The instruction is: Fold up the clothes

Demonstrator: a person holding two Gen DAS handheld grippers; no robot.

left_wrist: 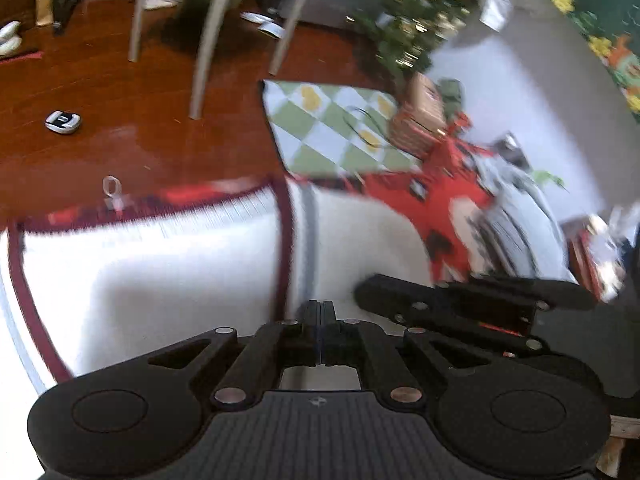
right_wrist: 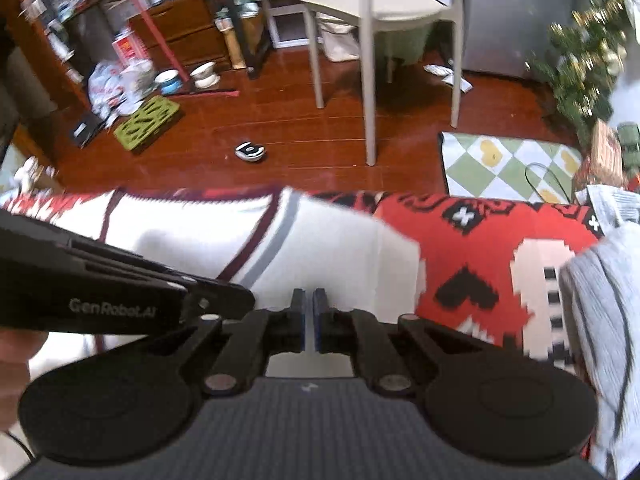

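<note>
Garment (left_wrist: 160, 264), white knit with maroon and grey edge stripes, lies spread on red patterned blanket (right_wrist: 472, 248), near blanket's floor-side edge. Left gripper (left_wrist: 320, 312) over garment's striped band, jaws closed together; whether fabric is pinched, cannot tell. Right gripper (right_wrist: 309, 300) just beside it, over garment's plain white part, jaws nearly together, hold likewise unclear. Likely paired this close to lift one edge for fold. Grey striped clothing (right_wrist: 600, 300) waits at blanket's right.
</note>
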